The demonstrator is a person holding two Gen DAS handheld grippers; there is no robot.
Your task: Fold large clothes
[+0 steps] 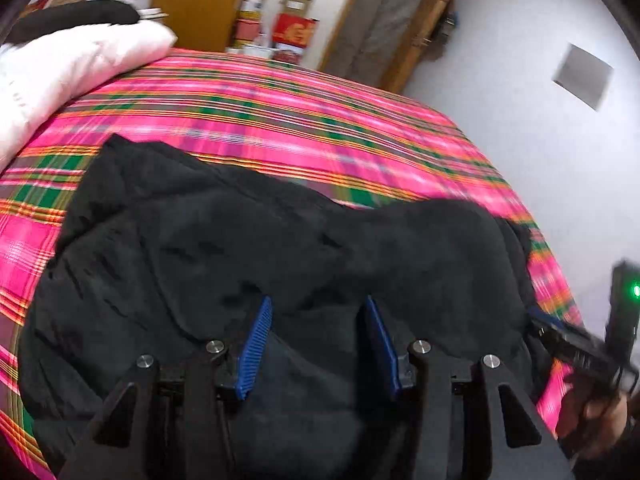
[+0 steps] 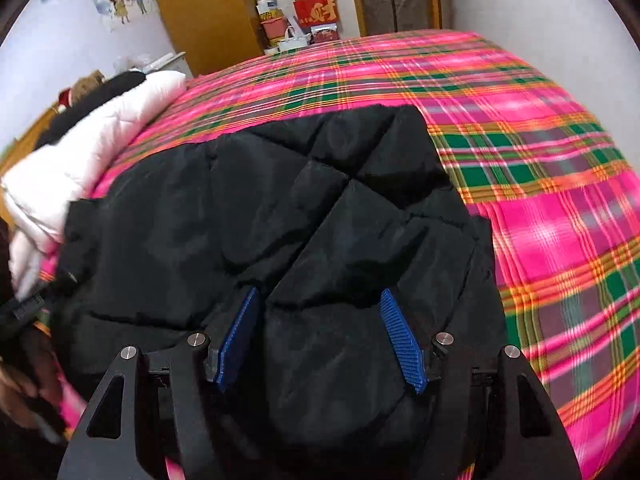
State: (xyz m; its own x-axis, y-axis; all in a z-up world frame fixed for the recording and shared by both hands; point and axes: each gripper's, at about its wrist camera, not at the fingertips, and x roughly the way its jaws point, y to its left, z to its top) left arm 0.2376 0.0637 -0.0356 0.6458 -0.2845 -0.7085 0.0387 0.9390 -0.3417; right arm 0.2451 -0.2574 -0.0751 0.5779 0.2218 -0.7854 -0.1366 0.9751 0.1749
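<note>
item: black puffer jacket (image 2: 280,216), quilted, lying on a bed covered by a pink, green and orange plaid blanket (image 2: 560,220). in the right wrist view it fills the middle and near part of the blanket, its far edge squared off and its left side close to a white padded garment (image 2: 80,168) heaped at the blanket's left edge. in the left wrist view the jacket (image 1: 240,248) lies bunched in soft folds across the near half of the blanket (image 1: 280,120).

left gripper (image 1: 316,308): blue-padded fingers (image 1: 256,344) spread apart over the jacket, pads clear of the cloth, nothing pinched between them.

right gripper (image 2: 316,304): blue fingers (image 2: 400,336) parted wide above a puffed panel of the jacket, which sits below the gap; pads do not press on it. its black body also shows at the right edge of the left wrist view, a green light on it, held in a hand (image 1: 600,424).

surroundings: wooden door (image 2: 200,12), red boxes (image 2: 316,10) stacked against the far wall, cartoon wall sticker (image 2: 120,0).

both views are motion-blurred.
</note>
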